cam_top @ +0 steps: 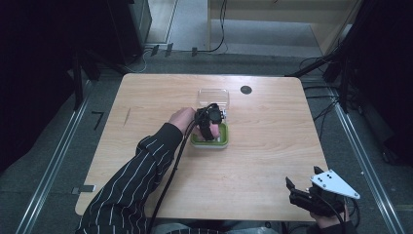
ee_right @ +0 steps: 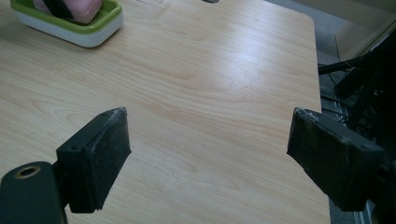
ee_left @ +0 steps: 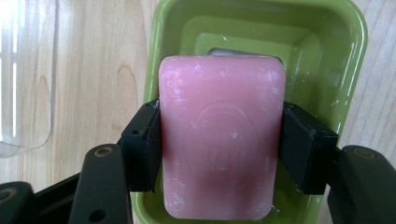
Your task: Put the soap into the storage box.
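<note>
Dim room, dark floor, cables around light wood counter (cam_top: 146,146). Pink soap bar (ee_left: 222,140) clamped across its short width by left tool (ee_left: 219,144), pads on both long sides; bar's long axis runs straight ahead of tool. Bar sits over green soap dish (ee_left: 345,70), directly below tool; contact with dish floor unclear. Clear lid (cam_top: 213,96) just beyond dish. Right tool (ee_right: 208,154) spread apart, holding nothing, well away at counter's near corner; left hand nearer.

A light wooden table (cam_top: 272,146) is set on grey floor (cam_top: 53,161) (cables (cam_top: 219,29) trailing); surroundings are dark.
</note>
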Demonstrator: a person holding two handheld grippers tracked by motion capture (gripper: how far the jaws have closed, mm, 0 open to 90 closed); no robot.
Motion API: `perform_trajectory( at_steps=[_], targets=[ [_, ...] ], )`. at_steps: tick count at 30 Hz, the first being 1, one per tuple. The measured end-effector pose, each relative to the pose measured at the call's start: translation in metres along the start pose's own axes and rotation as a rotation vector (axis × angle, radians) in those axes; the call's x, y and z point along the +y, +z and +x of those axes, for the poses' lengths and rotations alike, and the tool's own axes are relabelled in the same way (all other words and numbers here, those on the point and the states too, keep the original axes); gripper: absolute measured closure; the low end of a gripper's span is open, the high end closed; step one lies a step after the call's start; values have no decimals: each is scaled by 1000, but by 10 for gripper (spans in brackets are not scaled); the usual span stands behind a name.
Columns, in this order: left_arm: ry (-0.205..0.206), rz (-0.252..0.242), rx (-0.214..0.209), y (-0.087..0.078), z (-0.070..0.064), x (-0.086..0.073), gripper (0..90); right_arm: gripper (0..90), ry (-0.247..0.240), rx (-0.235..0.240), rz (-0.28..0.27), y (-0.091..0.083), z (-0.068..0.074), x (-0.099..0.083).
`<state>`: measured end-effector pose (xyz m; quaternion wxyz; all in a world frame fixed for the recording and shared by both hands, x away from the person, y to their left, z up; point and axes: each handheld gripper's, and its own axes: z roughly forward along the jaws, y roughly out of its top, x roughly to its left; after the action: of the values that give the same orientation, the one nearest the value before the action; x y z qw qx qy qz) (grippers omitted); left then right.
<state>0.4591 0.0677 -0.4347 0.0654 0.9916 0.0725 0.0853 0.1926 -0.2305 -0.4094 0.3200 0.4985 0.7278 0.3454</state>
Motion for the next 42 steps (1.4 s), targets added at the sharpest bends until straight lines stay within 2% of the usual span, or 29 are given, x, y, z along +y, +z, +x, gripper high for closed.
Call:
perform_trajectory(
  at_steps=[11, 17, 20, 21, 24, 26, 27, 31, 37, 42],
  targets=[
    [2, -18, -13, 2, 1, -2, 387, 135, 2, 1, -1, 0, 0, 0],
    [-4, -28, -12, -2, 2, -4, 350, 135, 2, 1, -2, 0, 0, 0],
    [-27, -28, -18, -5, 3, -5, 328, 134, 2, 2, -2, 0, 0, 0],
    [-47, -21, -30, -8, 5, -6, 291, 135, 1, 2, -3, 0, 0, 0],
    [-66, -23, -38, -11, 4, -7, 253, 135, 2, 2, -4, 0, 0, 0],
    [-83, -6, -48, -15, 4, -8, 186, 135, 2, 3, -4, 0, 0, 1],
    [-102, -3, -45, -16, 3, -8, 143, 135, 3, 4, -4, 0, 0, 1],
    [-161, 19, -78, -21, 1, -11, 82, 135, 0, 8, -7, 1, 0, 1],
    [-220, 61, -72, -31, -5, -20, 17, 135, 0, 13, -9, 2, 1, 2],
    [-263, 51, -50, -41, -12, -30, 11, 134, 1, 14, -11, 2, 1, 2]
  ],
)
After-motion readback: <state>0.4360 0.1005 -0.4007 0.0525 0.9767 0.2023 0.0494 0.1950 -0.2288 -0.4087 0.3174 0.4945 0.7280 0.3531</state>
